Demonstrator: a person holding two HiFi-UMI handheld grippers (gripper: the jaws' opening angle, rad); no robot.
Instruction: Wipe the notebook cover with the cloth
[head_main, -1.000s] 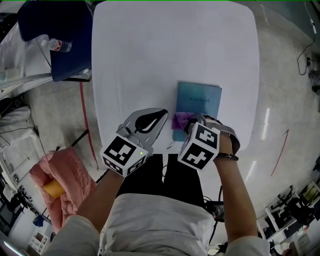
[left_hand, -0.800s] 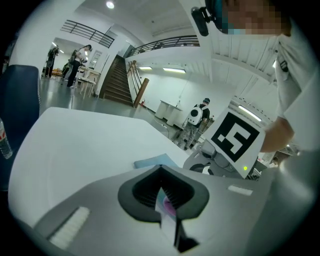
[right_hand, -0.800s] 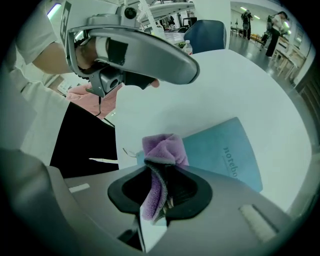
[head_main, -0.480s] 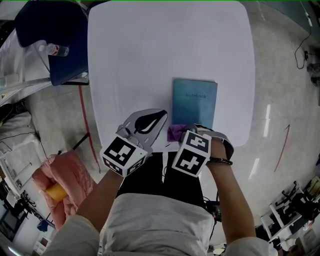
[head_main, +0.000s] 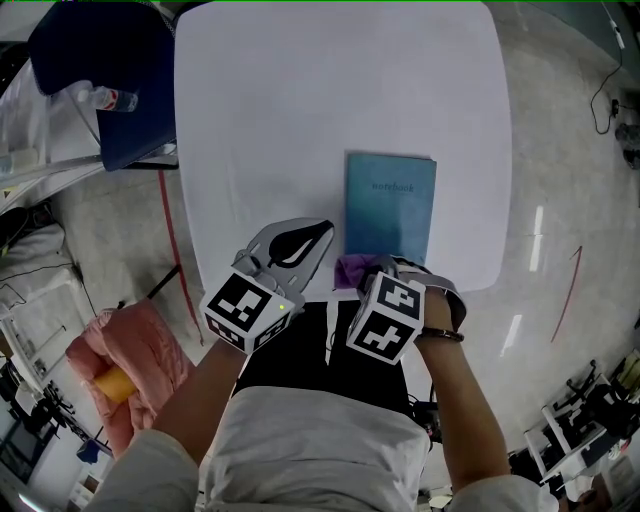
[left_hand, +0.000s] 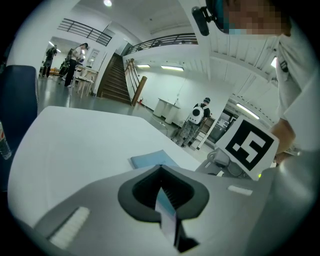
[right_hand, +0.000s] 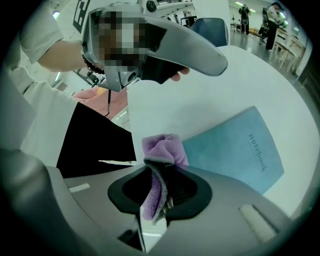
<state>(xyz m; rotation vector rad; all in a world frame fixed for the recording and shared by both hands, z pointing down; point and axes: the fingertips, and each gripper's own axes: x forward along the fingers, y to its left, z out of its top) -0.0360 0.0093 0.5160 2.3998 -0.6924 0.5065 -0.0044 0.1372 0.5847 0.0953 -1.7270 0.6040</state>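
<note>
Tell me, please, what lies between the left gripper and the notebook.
Only bare white table: the head view shows nothing between the left gripper and the notebook. The purple cloth sits aside, clamped in the right gripper.

Notebook (head_main: 390, 205): teal, closed, cover up, flat on white bench (head_main: 260, 120), nr front-right edge. Cloth (head_main: 355, 270): purple, bunched, pinched betw. right gripper (right_hand: 159, 202) jaws, at notebook's near-left corner.
</note>
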